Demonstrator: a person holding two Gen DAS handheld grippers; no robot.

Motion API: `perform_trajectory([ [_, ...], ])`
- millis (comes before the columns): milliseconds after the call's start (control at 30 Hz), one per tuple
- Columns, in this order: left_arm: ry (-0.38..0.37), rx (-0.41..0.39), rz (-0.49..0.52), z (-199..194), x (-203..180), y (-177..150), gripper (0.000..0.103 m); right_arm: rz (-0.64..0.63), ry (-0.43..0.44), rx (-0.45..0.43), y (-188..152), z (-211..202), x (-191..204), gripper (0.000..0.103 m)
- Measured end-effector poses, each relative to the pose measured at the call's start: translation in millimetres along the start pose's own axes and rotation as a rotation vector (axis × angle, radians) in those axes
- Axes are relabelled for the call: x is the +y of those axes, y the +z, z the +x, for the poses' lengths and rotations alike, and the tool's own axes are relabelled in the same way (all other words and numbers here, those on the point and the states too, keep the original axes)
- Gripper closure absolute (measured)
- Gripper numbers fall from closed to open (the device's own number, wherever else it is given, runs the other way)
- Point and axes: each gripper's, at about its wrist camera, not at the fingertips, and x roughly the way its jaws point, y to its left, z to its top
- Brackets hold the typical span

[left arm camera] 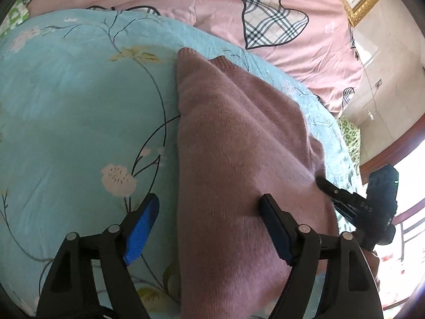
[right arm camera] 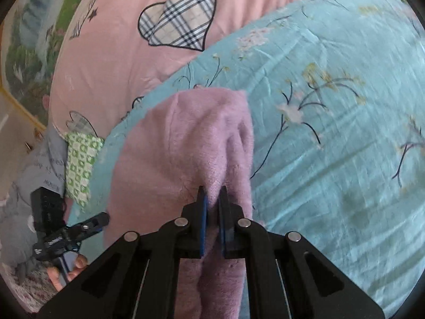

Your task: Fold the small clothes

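Note:
A small mauve-pink knitted sweater (left arm camera: 239, 138) lies on a light blue floral sheet (left arm camera: 79, 111). My left gripper (left arm camera: 209, 207) is open, its jaws wide apart; the right jaw rests on the sweater and the left jaw hangs over the sheet beside the sweater's left edge. In the right wrist view my right gripper (right arm camera: 212, 194) is shut on a fold of the sweater (right arm camera: 186, 138) and holds it bunched between the blue pads. The right gripper also shows in the left wrist view (left arm camera: 345, 199), at the sweater's right edge. The left gripper shows in the right wrist view (right arm camera: 79, 226).
A pink quilt with plaid hearts (left arm camera: 265, 13) covers the bed beyond the blue sheet. A green patterned cloth (right arm camera: 79, 164) lies at the bed's edge. A gold picture frame (left arm camera: 364, 2) and a tiled wall stand at the far right. A hand (right arm camera: 66, 273) holds the left gripper.

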Motion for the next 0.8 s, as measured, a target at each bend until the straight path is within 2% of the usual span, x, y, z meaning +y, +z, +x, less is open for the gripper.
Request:
perform_trajectory([
  [133,0.007,0.023,0.016,13.6,-1.9,7.6,0.021,-0.035,-0.022,-0.003,2.0,-4.4,10.8,0.092],
  [167,0.006,0.029,0.015,17.6,-1.7,9.1,0.021,-0.041,-0.028,0.001,3.3,-2.6,14.9,0.085],
  [200,0.005,0.037,0.012,21.7,-1.3,10.2,0.019,-0.044,-0.037,0.005,4.1,-2.5,15.9,0.072],
  [233,0.002,0.042,0.008,24.5,-1.0,10.6,0.017,-0.049,-0.048,0.008,5.4,-1.3,16.0,0.063],
  [267,-0.005,0.045,0.002,27.1,0.0,10.7,0.017,-0.053,-0.060,0.008,7.7,0.9,15.3,0.049],
  [300,-0.015,0.048,-0.005,29.6,0.7,10.7,0.015,-0.060,-0.092,0.002,9.0,2.3,13.4,0.041],
  [367,-0.031,0.058,-0.014,37.1,2.4,10.7,0.013,-0.047,-0.081,0.014,14.2,10.9,7.8,0.040],
  [467,-0.054,0.063,-0.029,47.2,6.3,12.3,0.012,-0.005,0.001,0.053,18.8,24.1,-2.8,0.040],
  [500,-0.067,0.061,-0.028,48.9,6.3,13.3,0.015,-0.002,0.023,0.059,18.9,26.3,-4.7,0.040],
  [567,-0.117,0.062,-0.018,52.7,6.0,15.3,0.033,0.017,0.082,0.092,20.0,38.6,-8.8,0.040],
  [633,-0.137,0.067,-0.024,55.9,6.7,16.7,0.046,0.006,0.102,0.120,19.2,49.8,-5.2,0.041],
  [700,-0.152,0.050,-0.016,51.0,7.0,17.0,0.057,0.005,0.133,0.143,18.2,55.1,0.9,0.059],
  [733,-0.167,0.038,-0.017,45.3,7.5,16.3,0.062,0.027,0.152,0.138,16.9,54.0,2.3,0.062],
  [800,-0.204,0.029,-0.035,28.9,9.1,13.4,0.064,0.039,0.196,0.109,12.8,44.1,9.1,0.067],
])
